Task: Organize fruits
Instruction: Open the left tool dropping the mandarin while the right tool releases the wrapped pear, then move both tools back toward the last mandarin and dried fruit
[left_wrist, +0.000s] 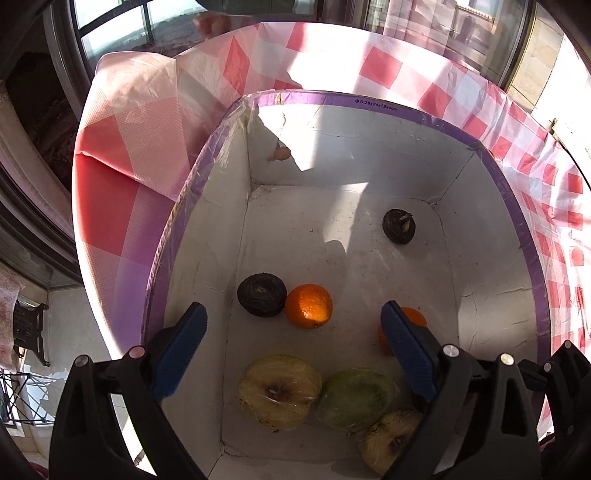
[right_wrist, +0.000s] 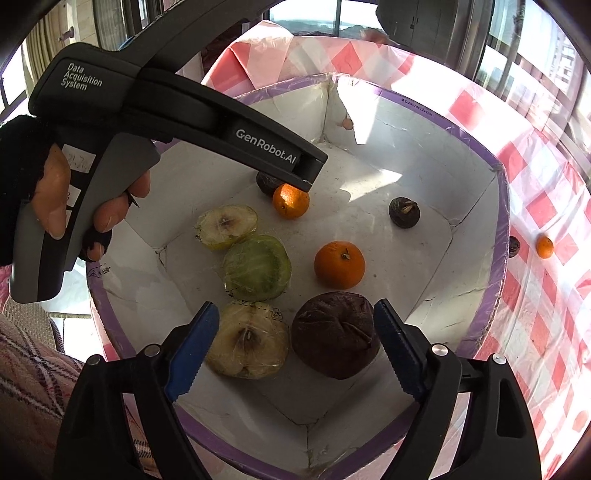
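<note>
Both hand-held grippers, left (left_wrist: 291, 345) and right (right_wrist: 293, 339), hang spread and empty over the box (right_wrist: 495, 177), while the loose orange (right_wrist: 545, 246) lies outside on the counter (right_wrist: 546, 206), beyond the rim, nearer the right one.

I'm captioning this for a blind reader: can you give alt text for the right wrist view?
The open right gripper hovers over a purple-rimmed box holding oranges, wrapped apple halves and dark fruits; nothing is gripped. A hand holds the left gripper's handle at upper left.
</note>
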